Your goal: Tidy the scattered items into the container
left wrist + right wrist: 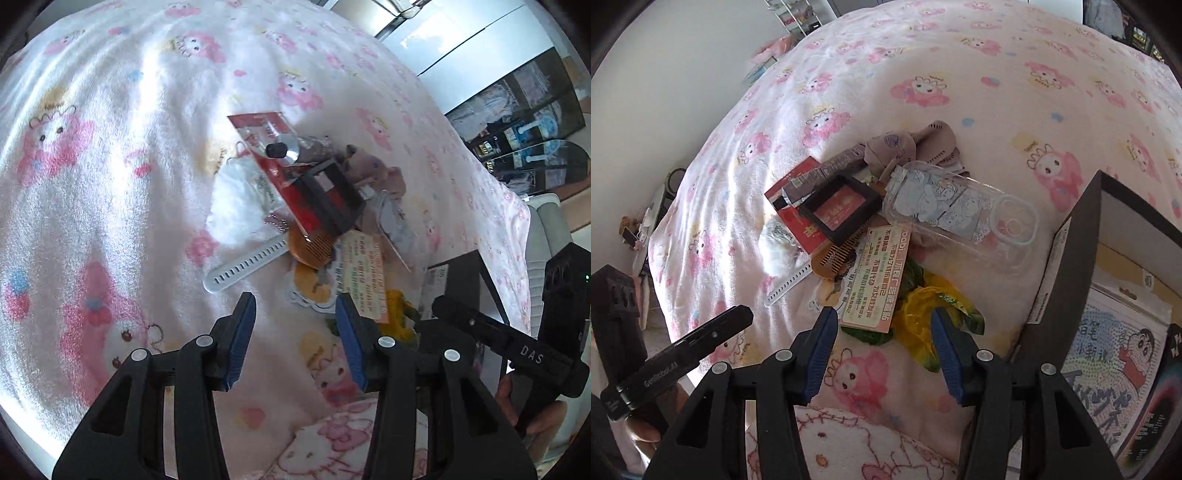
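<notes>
Honestly, both the left gripper (295, 332) and right gripper (882, 339) gape wide, holding nothing; grabbing the near paper card (875, 273) may drag the tangled pile (857, 206) off the blanket (997, 74).

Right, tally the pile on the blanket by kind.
Clear phone case: 1
Black frame: 1
Red card: 1
Tube: 1
Orange comb: 1
White strap: 1
Pink printed card: 1
Yellow-green wrapper: 1
White fluffy item: 1
Total: 9, counting only what can be told apart.

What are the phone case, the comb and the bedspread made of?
Phone case: clear glossy plastic, likely soft; the cloth shows through it. Comb: amber-brown, probably plastic or resin, though wood is possible. Bedspread: fluffy fleece-like fabric, matte, with a printed pink cartoon pattern.
</notes>
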Tool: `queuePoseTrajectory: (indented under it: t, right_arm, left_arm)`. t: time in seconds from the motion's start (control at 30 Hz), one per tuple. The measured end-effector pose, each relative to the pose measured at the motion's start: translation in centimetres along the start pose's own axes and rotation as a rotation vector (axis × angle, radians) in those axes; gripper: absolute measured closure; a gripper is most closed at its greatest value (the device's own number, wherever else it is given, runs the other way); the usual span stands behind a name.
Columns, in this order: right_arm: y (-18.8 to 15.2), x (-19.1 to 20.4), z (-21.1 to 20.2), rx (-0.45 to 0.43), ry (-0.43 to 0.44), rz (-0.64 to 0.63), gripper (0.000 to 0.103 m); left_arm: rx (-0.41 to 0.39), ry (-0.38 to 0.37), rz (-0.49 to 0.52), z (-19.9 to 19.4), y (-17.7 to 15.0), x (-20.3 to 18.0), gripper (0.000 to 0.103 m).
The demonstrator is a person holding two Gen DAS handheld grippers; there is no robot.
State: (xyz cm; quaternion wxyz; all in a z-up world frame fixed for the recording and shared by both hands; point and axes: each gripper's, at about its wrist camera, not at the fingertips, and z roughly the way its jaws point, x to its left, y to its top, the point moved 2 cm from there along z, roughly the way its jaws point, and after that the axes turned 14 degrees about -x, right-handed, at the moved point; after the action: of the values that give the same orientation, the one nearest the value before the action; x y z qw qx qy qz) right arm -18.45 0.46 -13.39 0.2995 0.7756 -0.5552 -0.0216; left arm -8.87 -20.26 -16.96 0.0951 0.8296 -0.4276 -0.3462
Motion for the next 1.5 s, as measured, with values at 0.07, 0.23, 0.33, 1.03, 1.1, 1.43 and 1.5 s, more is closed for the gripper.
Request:
queuePoseTrajectory:
  t: [0.07, 0.23, 0.33, 1.03, 1.1, 1.43, 1.5]
  right_arm:
    - [0.2, 0.0, 1.3, 0.016, -0.003, 0.0, 0.055]
    - [0.0, 0.0, 4.9, 0.074, -0.077, -0.042, 0.055]
    - [-0.2, 0.0, 6.6, 0.109, -0.046, -0.011, 0.054]
    - [-0.5, -0.7, 2.5, 0.029, -0.08, 0.022, 0.057]
    - [-0.5, -0.9, 2.5, 0.031, -0.107, -0.001, 0.057]
    - [0.0, 0.5, 5.4, 0.059, -0.027, -0.056, 0.055]
    - [0.1, 0.6, 4.9, 0.053, 0.012, -0.039, 0.065]
  left_arm:
    - [0.026, 0.011, 0.008, 1.6, 0.0, 0.2, 0.059]
    - [0.091, -0.003, 0.008, 4.9, -0.7, -0.3, 0.059]
    - [0.088, 0.075, 0.031, 6.4, -0.9, 0.3, 0.058]
    - [0.036, 0.13, 0.124, 5.2, -0.6, -2.1, 0.062]
    - [0.057, 0.088, 0.099, 5.7, -0.7, -1.6, 0.06]
    - [0.14, 0.002, 0.079, 9.2, -1.1, -1.9, 0.08]
    - [0.134, 0.01, 0.123, 8.7, -1.4, -2.8, 0.094]
